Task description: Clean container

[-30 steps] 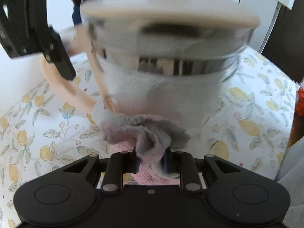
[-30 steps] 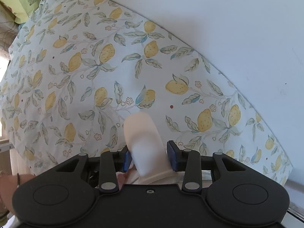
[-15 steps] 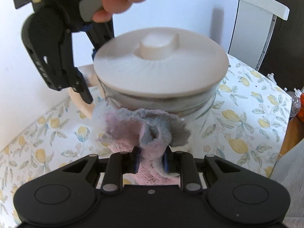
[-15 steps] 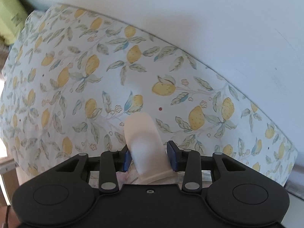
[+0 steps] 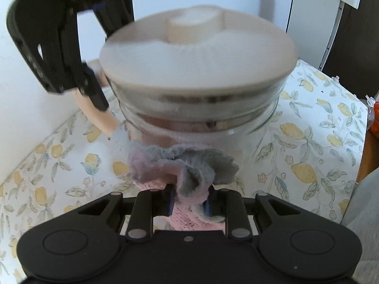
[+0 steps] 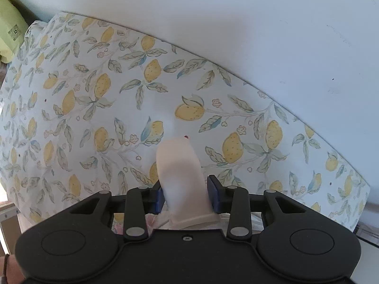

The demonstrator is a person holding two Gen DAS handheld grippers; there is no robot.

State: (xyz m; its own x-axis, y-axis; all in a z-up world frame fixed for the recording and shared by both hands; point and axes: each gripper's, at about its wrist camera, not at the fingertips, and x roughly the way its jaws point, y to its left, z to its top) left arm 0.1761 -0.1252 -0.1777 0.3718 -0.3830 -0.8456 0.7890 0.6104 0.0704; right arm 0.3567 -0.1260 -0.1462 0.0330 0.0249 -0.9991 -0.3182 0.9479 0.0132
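Observation:
A glass container [image 5: 255,118] with a beige lid [image 5: 196,54] fills the left wrist view, blurred and tilted toward me. My left gripper [image 5: 188,198] is shut on a pink and grey cloth [image 5: 182,165], which presses against the glass wall below the metal band. The beige handle [image 5: 94,116] sticks out at the container's left. The right gripper [image 5: 94,92] grips that handle from above, with a hand on top of it. In the right wrist view my right gripper [image 6: 186,194] is shut on the handle [image 6: 180,165], held above the lemon tablecloth [image 6: 94,94].
A white wall runs close behind the table [image 6: 260,35]. A white frame [image 5: 315,11] stands at the back right, with a dark door beside it. An orange item [image 5: 374,123] lies at the table's right edge, and a green packet [image 6: 9,30] at the far left end.
The container has come closer to the left gripper and risen in view since half a second ago. The cloth stays against its side. Both grips are unchanged.

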